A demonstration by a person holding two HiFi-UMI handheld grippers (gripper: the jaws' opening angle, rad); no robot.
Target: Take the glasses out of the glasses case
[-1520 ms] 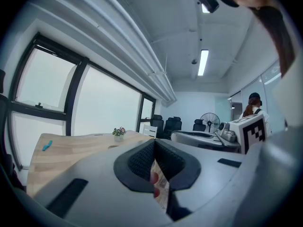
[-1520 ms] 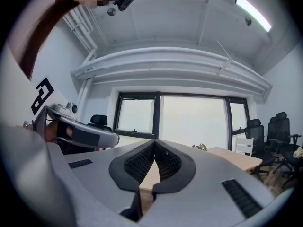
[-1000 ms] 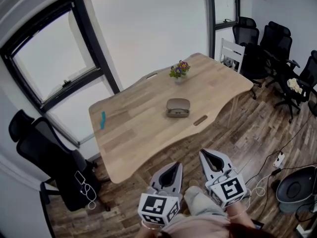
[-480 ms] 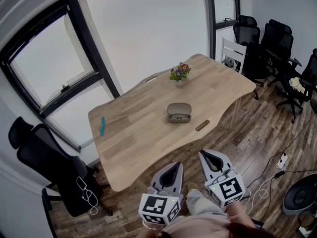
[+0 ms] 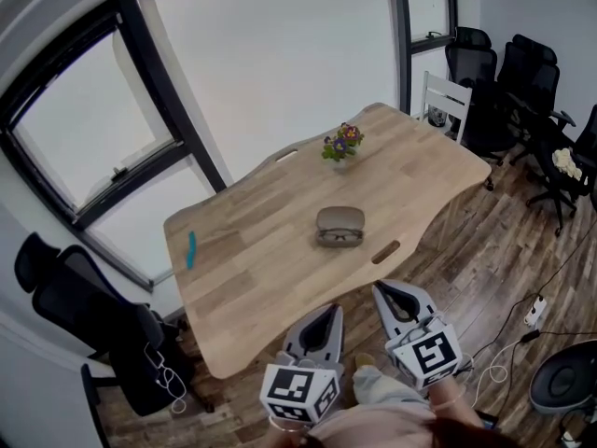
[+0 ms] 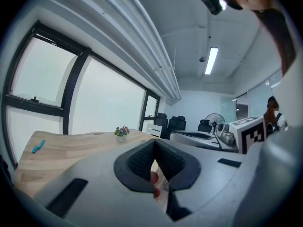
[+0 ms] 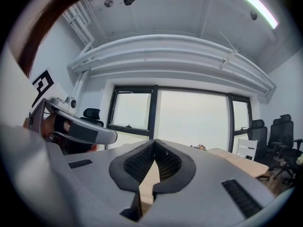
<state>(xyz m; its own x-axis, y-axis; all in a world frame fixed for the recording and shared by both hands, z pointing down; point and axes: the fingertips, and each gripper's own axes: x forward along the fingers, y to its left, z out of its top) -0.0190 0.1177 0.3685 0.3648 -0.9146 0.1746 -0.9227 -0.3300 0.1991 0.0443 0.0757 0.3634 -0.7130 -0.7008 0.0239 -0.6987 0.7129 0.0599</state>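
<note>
The glasses case (image 5: 340, 226) sits on the wooden table (image 5: 242, 278), near the middle and a bit toward the person's side. It is small and far away in the head view, so I can't tell if its lid is up, and I can't be sure I see the glasses.

Just in front of the case there is a little slot (image 5: 385, 251) cut in the table top. Behind the case, near the far edge, stands a small pot of flowers (image 5: 342, 144). Well off to the left of the case lies a thin blue thing (image 5: 191, 249). Far to the right of the case are a white chair (image 5: 446, 101) and some black chairs (image 5: 522, 82).

Both tongs are well apart from the case, off the table on the person's side. The left gripper (image 5: 317, 329) is pinched together with nothing in it. The right gripper (image 5: 399, 304) is pinched together too, and it is empty.

Things that could go wrong, I think:
- The case could slide away if one gripper pushes it and the other does not hold it.
- The tongs must spread apart first, or they will only bump the case.
- The glasses are thin, so a hard pinch could bend them and a soft one could drop them.
</note>
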